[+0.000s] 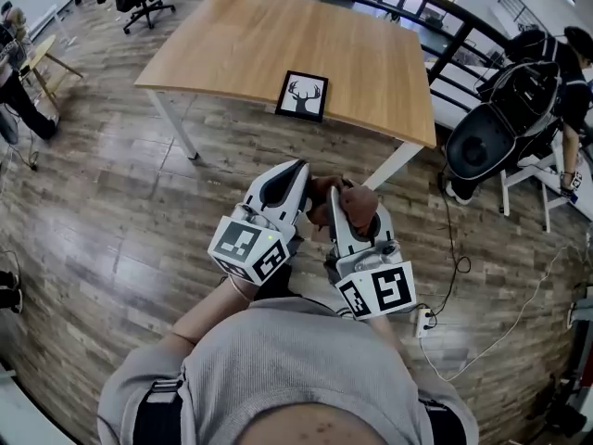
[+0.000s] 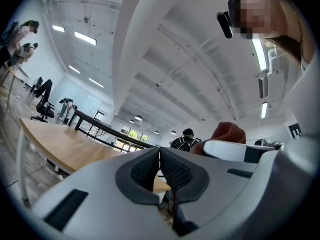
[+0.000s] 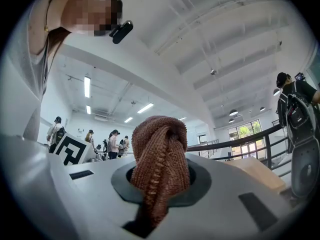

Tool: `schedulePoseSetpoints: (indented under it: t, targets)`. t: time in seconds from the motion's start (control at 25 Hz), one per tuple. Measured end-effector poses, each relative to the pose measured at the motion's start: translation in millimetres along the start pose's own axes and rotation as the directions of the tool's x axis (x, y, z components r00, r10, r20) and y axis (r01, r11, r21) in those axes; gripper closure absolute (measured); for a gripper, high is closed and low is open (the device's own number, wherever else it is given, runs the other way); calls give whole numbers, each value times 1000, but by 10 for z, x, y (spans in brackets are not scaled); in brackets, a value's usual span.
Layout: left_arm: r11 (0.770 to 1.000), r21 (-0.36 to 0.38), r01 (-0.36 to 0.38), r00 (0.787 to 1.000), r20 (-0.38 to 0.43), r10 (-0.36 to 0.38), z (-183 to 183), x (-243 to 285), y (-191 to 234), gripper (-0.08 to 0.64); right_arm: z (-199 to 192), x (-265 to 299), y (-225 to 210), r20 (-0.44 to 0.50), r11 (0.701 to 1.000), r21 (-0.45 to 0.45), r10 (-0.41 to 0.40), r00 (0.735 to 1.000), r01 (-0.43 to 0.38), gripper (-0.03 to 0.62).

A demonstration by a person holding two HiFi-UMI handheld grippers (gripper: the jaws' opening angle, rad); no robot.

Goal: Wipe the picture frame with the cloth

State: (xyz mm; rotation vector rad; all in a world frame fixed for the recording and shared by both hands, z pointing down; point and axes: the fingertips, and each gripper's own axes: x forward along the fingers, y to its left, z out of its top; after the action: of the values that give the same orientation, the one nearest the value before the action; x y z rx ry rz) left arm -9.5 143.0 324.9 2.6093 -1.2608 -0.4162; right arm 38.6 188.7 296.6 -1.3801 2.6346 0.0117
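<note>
Two tools: left tool (image 2: 159, 156) pinched together, empty; right tool (image 3: 161, 184) gripping bunched brown knit cloth (image 3: 161, 144).

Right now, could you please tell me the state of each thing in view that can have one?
Left gripper: shut, empty, in the air short of the table.
Right gripper: shut on the cloth.
Cloth: bunched, clamped in the right gripper, sticking out past its jaws.
Frame: lying flat, face up, near the table's front edge, no gripper on it.
</note>
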Motion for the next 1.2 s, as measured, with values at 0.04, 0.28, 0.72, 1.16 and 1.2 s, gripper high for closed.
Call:
schedulePoseSetpoints:
  t: [0.04, 0.28, 0.72, 1.16, 1.2]
  targets:
    - [1000, 7, -2, 1000, 0, 2, 3, 44, 39, 552, -15, 34, -29, 0, 1000, 2, -3, 1000, 3, 546]
    - [1000, 28, -7, 1000, 6, 7, 18, 387, 362, 552, -76, 412, -292, 5, 1000, -3, -16, 1000, 16, 546]
    - [999, 52, 8, 1000, 24, -10, 350, 1354, 1295, 552, -69, 1595, -888, 27, 997, -33, -62, 998, 63, 546]
    - [997, 65, 37, 999, 6, -37, 509, 2089, 2063, 552, -150, 2581, -1331, 45, 993, -34, -107, 993, 109, 546]
    - [997, 67, 41, 999, 1, -41, 502, 2126, 2109, 552, -166, 2631, -1350, 47, 993, -32, -112, 993, 113, 546]
